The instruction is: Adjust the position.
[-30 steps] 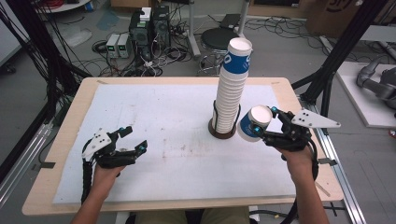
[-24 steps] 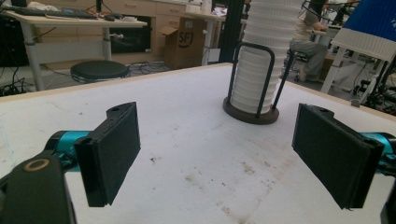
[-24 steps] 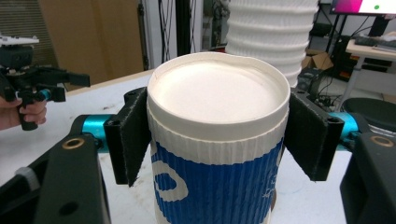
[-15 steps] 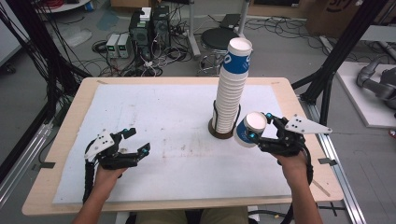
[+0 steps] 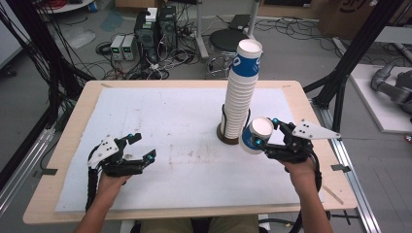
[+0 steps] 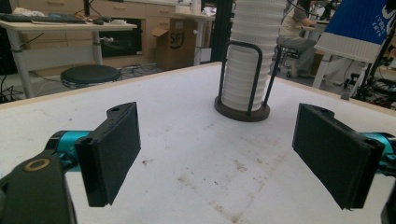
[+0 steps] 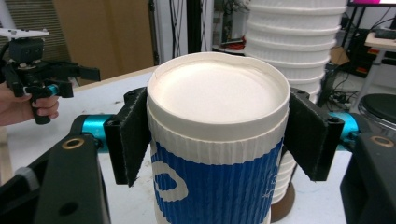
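- Right tool (image 5: 265, 137) clamps an empty blue-and-white paper cup (image 5: 256, 135), right of centre.
- Tall stack of white paper cups (image 5: 241, 92) fills the dark wire holder (image 5: 228, 137) beside it.
- Left tool (image 5: 141, 148) gapes, lower left, holding nothing.

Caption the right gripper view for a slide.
Right gripper clamps an upside-down blue-and-white paper cup beside the tall cup stack.

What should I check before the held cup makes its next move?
1. Grip: right hand-held gripper has both jaws against the cup: ok.
2. Cup free of the stack of cups: cannot tell, they overlap in the high view.
3. Stack seated in its holder: ok.
4. Left hand-held gripper open, holding nothing: ok.
5. Bare space on the table to set the cup down: ok.
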